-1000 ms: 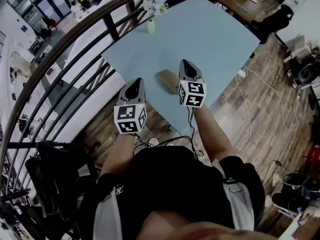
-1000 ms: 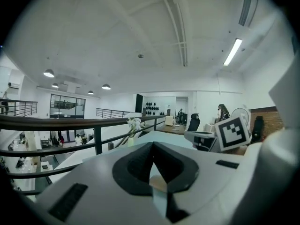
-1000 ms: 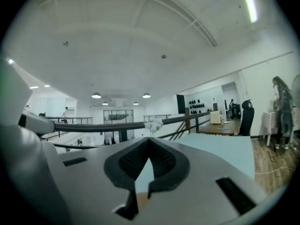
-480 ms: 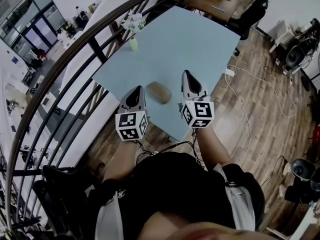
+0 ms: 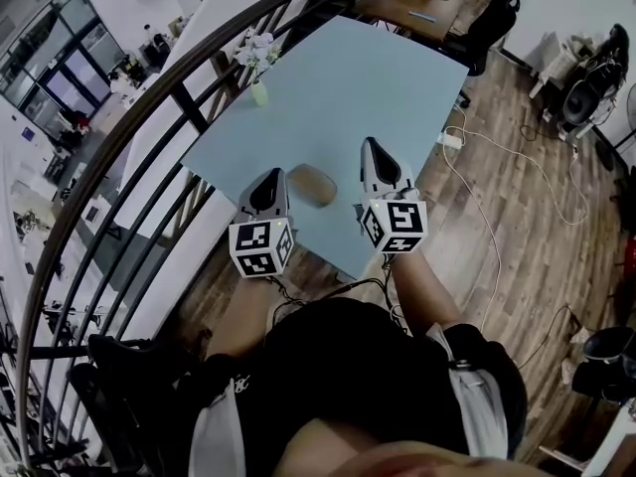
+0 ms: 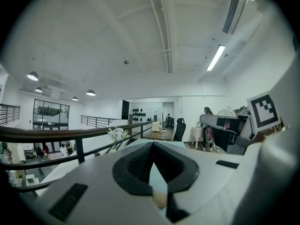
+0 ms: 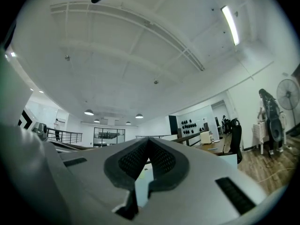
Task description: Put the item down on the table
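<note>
A tan oval item (image 5: 314,184) lies on the light blue table (image 5: 388,78), near its front edge. My left gripper (image 5: 268,179) hangs just left of the item, over the table's edge, jaws shut and empty. To the item's right my right gripper (image 5: 370,148) is shut too, with nothing in it. Neither touches the item. In the left gripper view the pads of the left gripper (image 6: 152,144) meet at the tip. The right gripper view shows the right gripper (image 7: 148,150) closed the same way.
A small vase of white flowers (image 5: 257,79) stands at the table's far left corner. A dark curved railing (image 5: 149,97) runs along the table's left side. Cables (image 5: 497,167) trail over the wood floor on the right. A desk with a chair (image 5: 477,23) stands beyond the table.
The head view has swung a little, so the table sits more to the left. Both grippers stay shut on either side of the item, which lies still.
</note>
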`<move>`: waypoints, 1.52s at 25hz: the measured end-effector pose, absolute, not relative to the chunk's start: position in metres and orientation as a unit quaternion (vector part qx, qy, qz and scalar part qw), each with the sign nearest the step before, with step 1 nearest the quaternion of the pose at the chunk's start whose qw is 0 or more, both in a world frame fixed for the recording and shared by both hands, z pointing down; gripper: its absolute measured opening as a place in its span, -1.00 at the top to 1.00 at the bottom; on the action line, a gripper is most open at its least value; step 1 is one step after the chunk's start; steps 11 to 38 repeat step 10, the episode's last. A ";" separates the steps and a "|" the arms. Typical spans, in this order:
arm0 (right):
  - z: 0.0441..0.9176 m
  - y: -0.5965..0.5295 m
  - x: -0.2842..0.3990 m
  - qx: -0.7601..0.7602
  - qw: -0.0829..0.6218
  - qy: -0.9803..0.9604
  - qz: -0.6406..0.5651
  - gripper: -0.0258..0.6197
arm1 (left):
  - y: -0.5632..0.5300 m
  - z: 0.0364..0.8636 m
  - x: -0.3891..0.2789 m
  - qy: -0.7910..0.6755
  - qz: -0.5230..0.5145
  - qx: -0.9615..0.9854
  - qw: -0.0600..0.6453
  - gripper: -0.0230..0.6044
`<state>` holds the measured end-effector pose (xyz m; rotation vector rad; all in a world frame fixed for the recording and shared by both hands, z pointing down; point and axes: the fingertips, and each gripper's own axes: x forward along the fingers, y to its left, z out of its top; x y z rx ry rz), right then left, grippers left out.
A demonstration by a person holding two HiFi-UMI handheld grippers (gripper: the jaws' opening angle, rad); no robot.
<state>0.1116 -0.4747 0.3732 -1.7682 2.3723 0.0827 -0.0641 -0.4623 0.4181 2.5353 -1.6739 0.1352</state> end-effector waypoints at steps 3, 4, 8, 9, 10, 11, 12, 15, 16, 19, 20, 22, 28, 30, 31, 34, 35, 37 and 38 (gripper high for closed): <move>0.376 -0.473 0.111 -0.590 0.092 0.802 0.025 0.92 | -0.460 0.420 -0.063 -0.551 0.044 0.832 0.049 0.89; 0.377 -0.473 0.111 -0.588 0.092 0.804 0.023 0.92 | -0.459 0.420 -0.062 -0.552 0.044 0.832 0.049 0.89; 0.378 -0.472 0.111 -0.586 0.094 0.805 0.020 0.92 | -0.457 0.423 -0.061 -0.552 0.047 0.831 0.050 0.89; 0.378 -0.472 0.111 -0.586 0.093 0.805 0.023 0.92 | -0.456 0.423 -0.062 -0.552 0.047 0.831 0.050 0.89; 0.377 -0.472 0.110 -0.586 0.092 0.804 0.026 0.92 | -0.456 0.423 -0.062 -0.553 0.047 0.831 0.050 0.89; 0.377 -0.472 0.110 -0.586 0.092 0.804 0.026 0.92 | -0.456 0.423 -0.062 -0.553 0.047 0.831 0.050 0.89; 0.377 -0.472 0.110 -0.586 0.092 0.804 0.026 0.92 | -0.456 0.423 -0.062 -0.553 0.047 0.831 0.050 0.89; 0.377 -0.472 0.110 -0.586 0.092 0.804 0.026 0.92 | -0.456 0.423 -0.062 -0.553 0.047 0.831 0.050 0.89; 0.377 -0.472 0.110 -0.586 0.092 0.804 0.026 0.92 | -0.456 0.423 -0.062 -0.553 0.047 0.831 0.050 0.89; 0.377 -0.472 0.110 -0.586 0.092 0.804 0.026 0.92 | -0.456 0.423 -0.062 -0.553 0.047 0.831 0.050 0.89; 0.377 -0.472 0.110 -0.586 0.092 0.804 0.026 0.92 | -0.456 0.423 -0.062 -0.553 0.047 0.831 0.050 0.89; 0.377 -0.472 0.110 -0.586 0.092 0.804 0.026 0.92 | -0.456 0.423 -0.062 -0.553 0.047 0.831 0.050 0.89; 0.377 -0.472 0.110 -0.586 0.092 0.804 0.026 0.92 | -0.456 0.423 -0.062 -0.553 0.047 0.831 0.050 0.89; 0.377 -0.472 0.110 -0.586 0.092 0.804 0.026 0.92 | -0.456 0.423 -0.062 -0.553 0.047 0.831 0.050 0.89; 0.377 -0.472 0.110 -0.586 0.092 0.804 0.026 0.92 | -0.456 0.423 -0.062 -0.553 0.047 0.831 0.050 0.89; 0.377 -0.472 0.110 -0.586 0.092 0.804 0.026 0.92 | -0.456 0.423 -0.062 -0.553 0.047 0.831 0.050 0.89; 0.377 -0.472 0.110 -0.586 0.092 0.804 0.026 0.92 | -0.456 0.423 -0.062 -0.553 0.047 0.831 0.050 0.89; 0.377 -0.472 0.110 -0.586 0.092 0.804 0.026 0.92 | -0.456 0.423 -0.062 -0.553 0.047 0.831 0.050 0.89; 0.377 -0.472 0.110 -0.586 0.092 0.804 0.026 0.92 | -0.456 0.423 -0.062 -0.553 0.047 0.831 0.050 0.89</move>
